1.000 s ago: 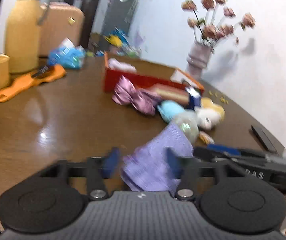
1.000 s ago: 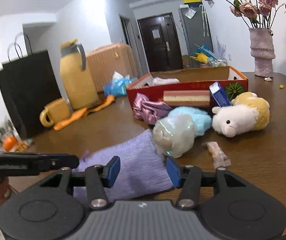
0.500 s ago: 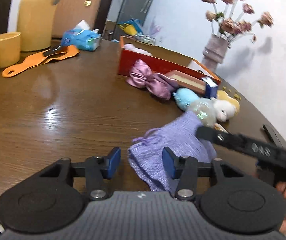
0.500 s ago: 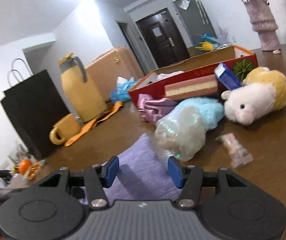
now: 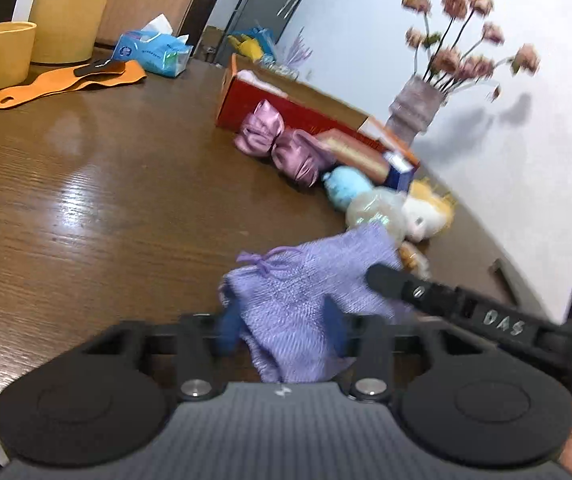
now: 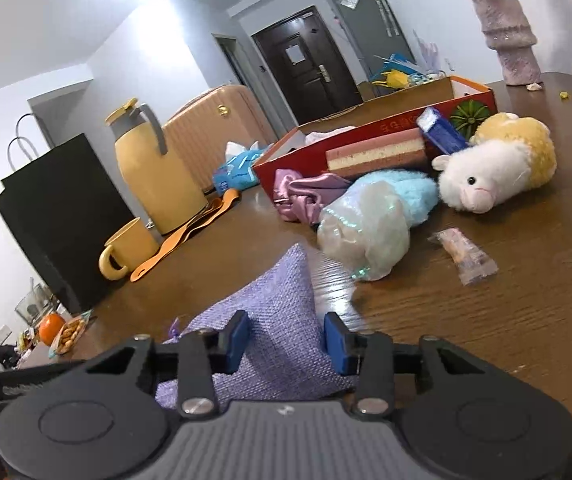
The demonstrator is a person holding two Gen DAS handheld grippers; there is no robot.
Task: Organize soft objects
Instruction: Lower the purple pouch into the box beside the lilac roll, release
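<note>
- The lilac knit pouch lies on the brown table at its near edge, drawstring end toward the left gripper, its far corner lifted near a pearly wrapped bundle.
- Both tongs straddle the pouch. The left gripper's jaws are closing, with the pouch's mouth end between the blue pads; whether they press yet I cannot tell, since the view is blurred.
- The right gripper is also closing, with the pouch body between its pads — they sit against the cloth on both sides, though a firm pinch is not certain.
- Step in hand, as I judge it: taking a two-handed hold on the pouch, probably to open or hold it as a sack.
- The other soft things — a satin bow, a blue plush, a sheep plush — wait beside the red box.
- Next the move calls for finishing both pinches evenly, then lifting without dragging the cloth off the edge.
</note>
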